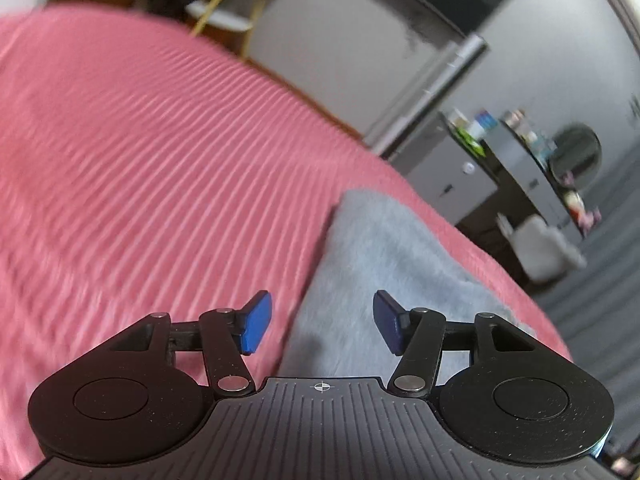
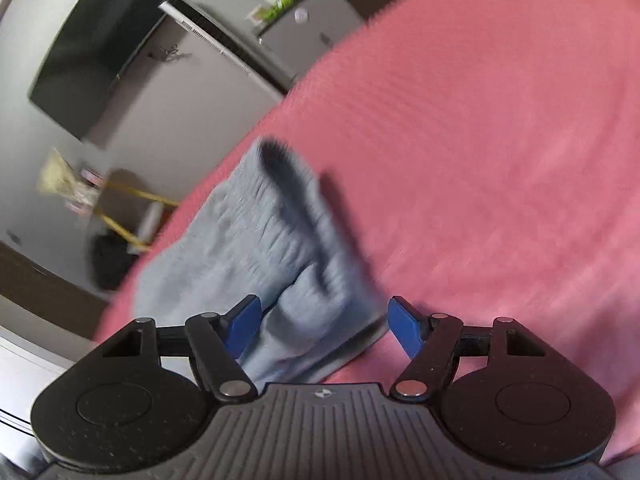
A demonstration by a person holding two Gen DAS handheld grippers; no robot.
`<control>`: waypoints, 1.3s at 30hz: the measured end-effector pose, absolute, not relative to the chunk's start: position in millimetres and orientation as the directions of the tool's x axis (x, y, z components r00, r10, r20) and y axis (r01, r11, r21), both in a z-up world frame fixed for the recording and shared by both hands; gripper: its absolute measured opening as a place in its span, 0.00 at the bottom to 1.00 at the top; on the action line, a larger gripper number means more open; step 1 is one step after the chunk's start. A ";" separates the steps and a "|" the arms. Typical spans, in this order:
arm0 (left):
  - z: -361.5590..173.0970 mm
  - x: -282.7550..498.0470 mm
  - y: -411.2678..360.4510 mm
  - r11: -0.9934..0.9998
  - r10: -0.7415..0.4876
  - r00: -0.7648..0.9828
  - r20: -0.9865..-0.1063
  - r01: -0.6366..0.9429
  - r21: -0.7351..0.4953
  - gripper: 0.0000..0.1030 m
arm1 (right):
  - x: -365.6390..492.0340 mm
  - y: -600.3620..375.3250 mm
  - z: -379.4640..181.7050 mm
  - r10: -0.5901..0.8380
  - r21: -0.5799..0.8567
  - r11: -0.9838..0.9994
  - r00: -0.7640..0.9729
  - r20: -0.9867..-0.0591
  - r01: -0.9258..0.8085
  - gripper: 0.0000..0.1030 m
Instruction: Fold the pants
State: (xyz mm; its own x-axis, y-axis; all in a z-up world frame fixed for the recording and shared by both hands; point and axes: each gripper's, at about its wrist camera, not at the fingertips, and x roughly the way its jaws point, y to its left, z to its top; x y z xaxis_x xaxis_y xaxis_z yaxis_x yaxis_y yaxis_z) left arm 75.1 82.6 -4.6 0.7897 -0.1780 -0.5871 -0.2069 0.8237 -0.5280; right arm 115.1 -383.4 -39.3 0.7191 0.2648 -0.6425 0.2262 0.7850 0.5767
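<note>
The light blue fuzzy pants (image 1: 384, 264) lie folded into a compact stack on the pink ribbed bedspread (image 1: 140, 152). My left gripper (image 1: 322, 326) is open and empty, hovering just above the near end of the stack. In the right wrist view the pants (image 2: 256, 248) show folded layers and a darker waistband at the far end, on the pink bedspread (image 2: 500, 140). My right gripper (image 2: 324, 330) is open and empty, with its jaws either side of the near corner of the stack. Both views are blurred by motion.
The bed edge runs close past the pants. Beyond it are a grey cabinet (image 1: 452, 176) with small items on top, a dark wall-mounted screen (image 2: 88, 56), a white chair with yellow legs (image 1: 224, 12) and grey walls.
</note>
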 end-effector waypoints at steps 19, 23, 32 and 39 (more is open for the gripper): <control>-50.5 270.6 -58.9 0.996 0.085 0.801 -0.592 -0.061 0.061 1.00 | 250.7 -238.8 -50.0 0.168 0.012 0.980 0.805 -0.569 -0.196 0.17; -49.4 273.3 -9.2 0.958 -0.077 0.739 -0.669 -0.131 -0.255 1.00 | 252.9 -255.8 -46.0 0.120 0.082 0.993 0.820 -0.559 -0.089 0.00; -48.5 222.2 -31.0 0.993 0.000 0.762 -0.648 -0.078 -0.092 0.96 | 220.4 -203.2 -38.3 0.224 0.071 0.972 0.783 -0.581 -0.225 0.42; -50.2 211.3 0.9 0.974 0.004 0.734 -0.679 -0.157 -0.164 1.00 | 209.5 -222.2 -48.7 0.152 -0.051 0.975 0.821 -0.551 -0.215 0.17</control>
State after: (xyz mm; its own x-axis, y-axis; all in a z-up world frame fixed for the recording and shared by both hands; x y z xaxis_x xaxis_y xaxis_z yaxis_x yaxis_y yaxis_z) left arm 211.3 0.9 -50.2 0.7344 0.0038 -0.6787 -0.1570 0.9738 -0.1643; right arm 209.5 -222.2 -48.7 0.8209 0.1519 -0.5506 -0.2149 0.9753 -0.0513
